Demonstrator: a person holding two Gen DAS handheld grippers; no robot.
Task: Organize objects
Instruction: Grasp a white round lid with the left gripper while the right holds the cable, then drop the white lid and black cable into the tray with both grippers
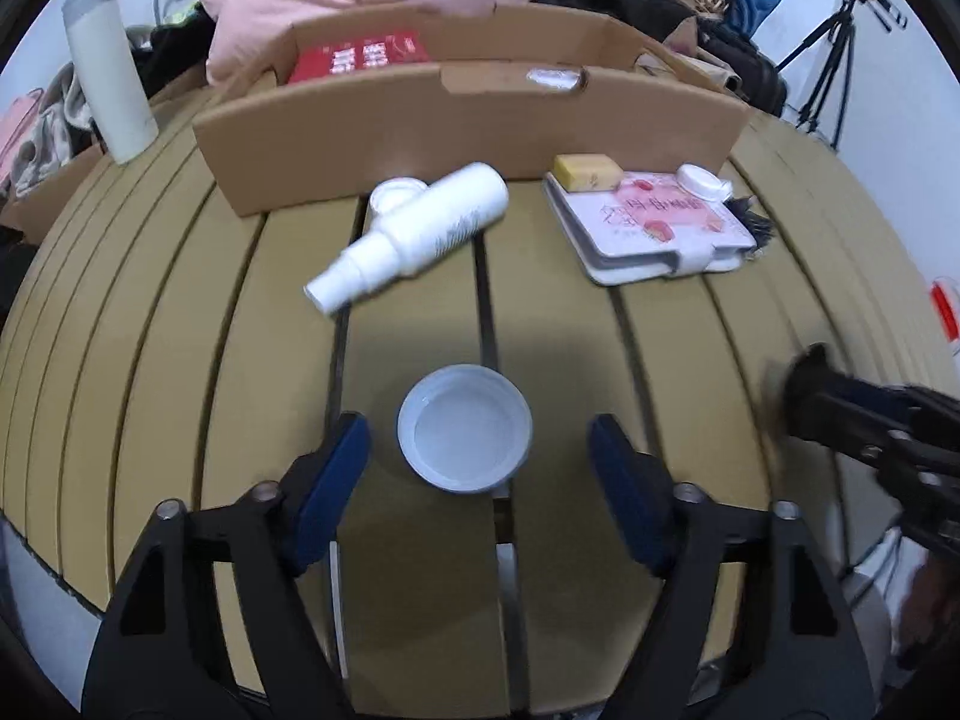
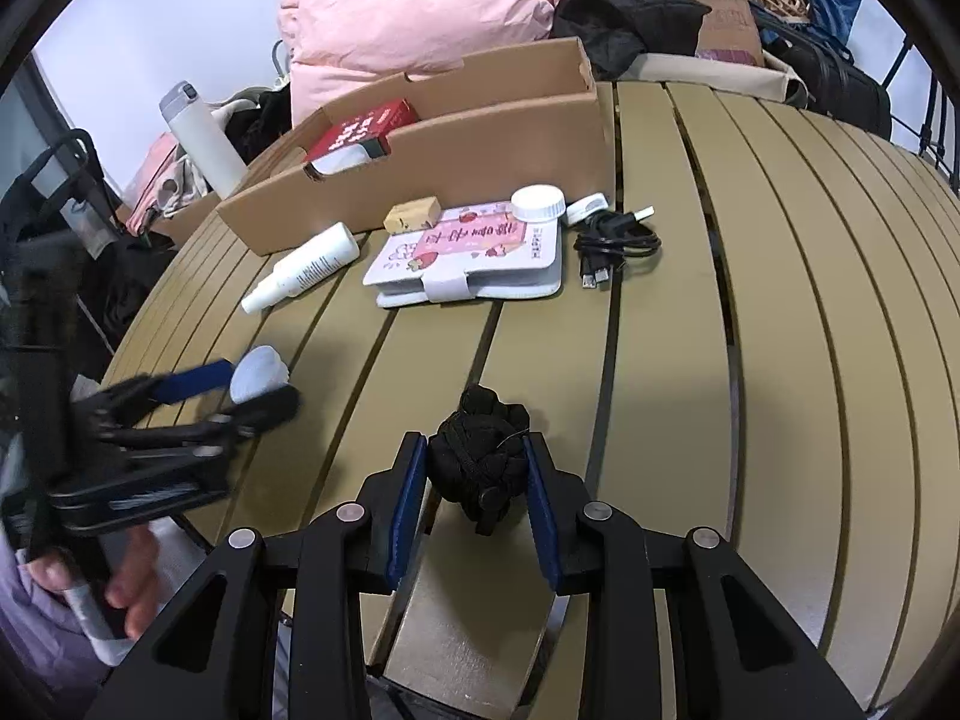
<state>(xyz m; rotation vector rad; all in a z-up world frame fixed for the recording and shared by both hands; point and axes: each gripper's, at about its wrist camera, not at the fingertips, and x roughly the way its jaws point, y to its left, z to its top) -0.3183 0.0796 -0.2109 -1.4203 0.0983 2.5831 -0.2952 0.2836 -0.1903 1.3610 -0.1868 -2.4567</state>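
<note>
Tan slats make the table (image 1: 180, 312) under both your grippers, with dark gaps between them. At its far side you have the long cardboard box (image 1: 468, 120), and a red book (image 2: 366, 126) lies inside it. Behind the box a pink padded jacket (image 2: 420, 6) is piled with dark bags. A tall white flask (image 1: 108, 78) stands at the left edge of the table.

In front of the box wall lies a white notebook (image 2: 474, 258) with a pink cover picture; a small yellow block (image 2: 413, 215) and a white round jar (image 2: 538, 204) sit at its far edge. A coiled black cable (image 2: 618, 243) lies just beside it on the right. A white spray bottle (image 1: 414, 234) lies on its side to the left, leaning over a small white cap (image 1: 393, 192).

Your left gripper (image 1: 480, 450) is open, with a shallow white lid (image 1: 465, 427) lying on the table between the fingers and not touched by them. Your right gripper (image 2: 477, 474) is closed on a black cloth bundle (image 2: 480, 450), the blue pads pressing it from both sides, near the front of the table.
</note>
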